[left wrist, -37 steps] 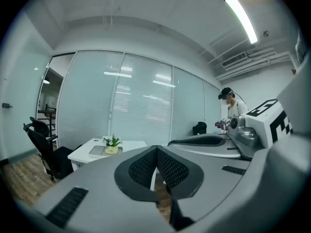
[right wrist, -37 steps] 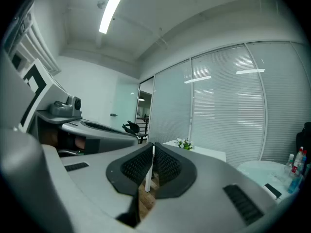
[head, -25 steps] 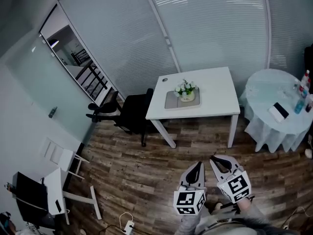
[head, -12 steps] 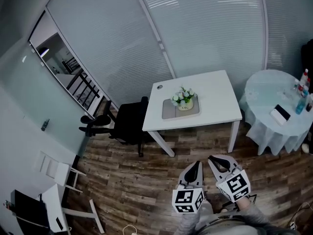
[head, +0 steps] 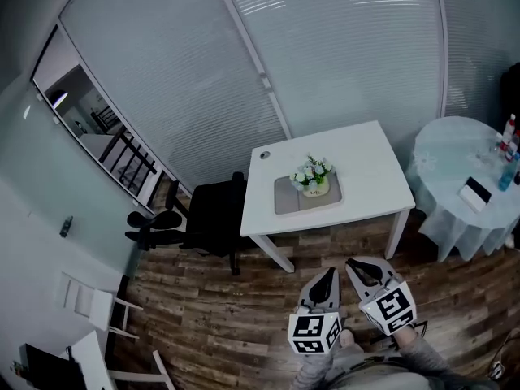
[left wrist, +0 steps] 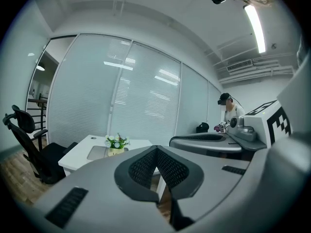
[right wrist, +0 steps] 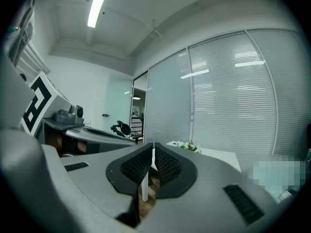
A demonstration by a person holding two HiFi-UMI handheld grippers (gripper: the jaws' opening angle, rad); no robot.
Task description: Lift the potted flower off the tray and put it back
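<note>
- Flower (head: 313, 175) stands in its pot on the tray (head: 288, 197), which lies on the white table (head: 366, 162).
- Left gripper (head: 329, 273) has its jaws pressed together with nothing between them, well apart from the table.
- Right gripper (head: 353, 263), just beside it, is closed the same way.

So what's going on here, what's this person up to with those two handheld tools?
A person holds a tool in each hand, some way from the white table, over the wood floor. The left tool and the right tool are both shut and empty, pointing towards the table. The potted flower sits on the grey tray on that table, not yet touched.
</note>
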